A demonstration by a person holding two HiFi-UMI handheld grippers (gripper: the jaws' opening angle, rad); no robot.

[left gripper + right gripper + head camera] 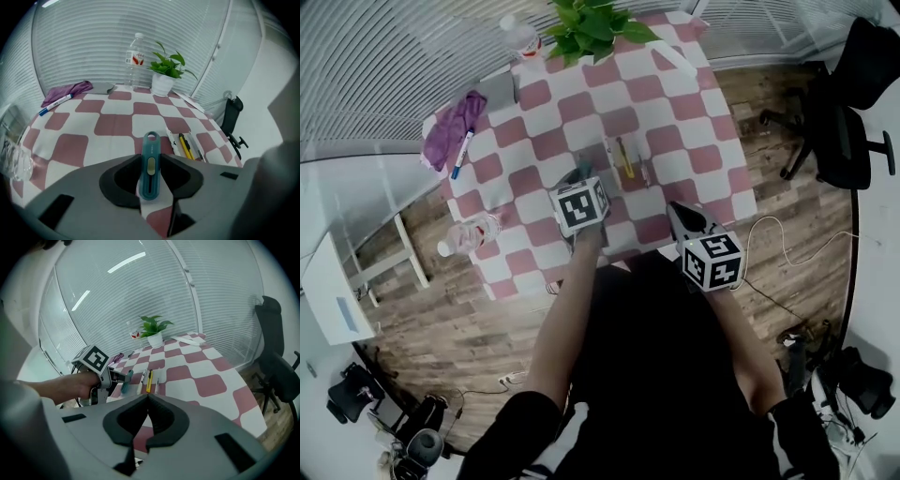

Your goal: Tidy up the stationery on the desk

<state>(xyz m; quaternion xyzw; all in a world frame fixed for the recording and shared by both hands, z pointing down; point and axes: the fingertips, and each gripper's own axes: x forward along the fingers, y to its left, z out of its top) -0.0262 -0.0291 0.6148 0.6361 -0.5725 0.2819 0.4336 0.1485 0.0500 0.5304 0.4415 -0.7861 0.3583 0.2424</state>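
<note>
A teal utility knife (150, 162) is held upright between the jaws of my left gripper (150, 187), which is shut on it; its ring end points forward. In the head view that gripper (578, 190) hovers over the near middle of the checkered table (581, 108). Just to its right three items lie in a row: a white pen (172, 140), a yellow cutter (185, 146) and a grey pen (195, 146). A blue marker (462, 154) rests by a purple cloth (456, 126) at the far left. My right gripper (148, 397) is shut with nothing in it, near the table's front edge (688, 221).
A potted plant (593, 25) and an upright water bottle (521, 38) stand at the back. Another bottle (470, 232) lies at the left edge. A grey flat object (499, 89) sits by the cloth. An office chair (846, 106) stands to the right.
</note>
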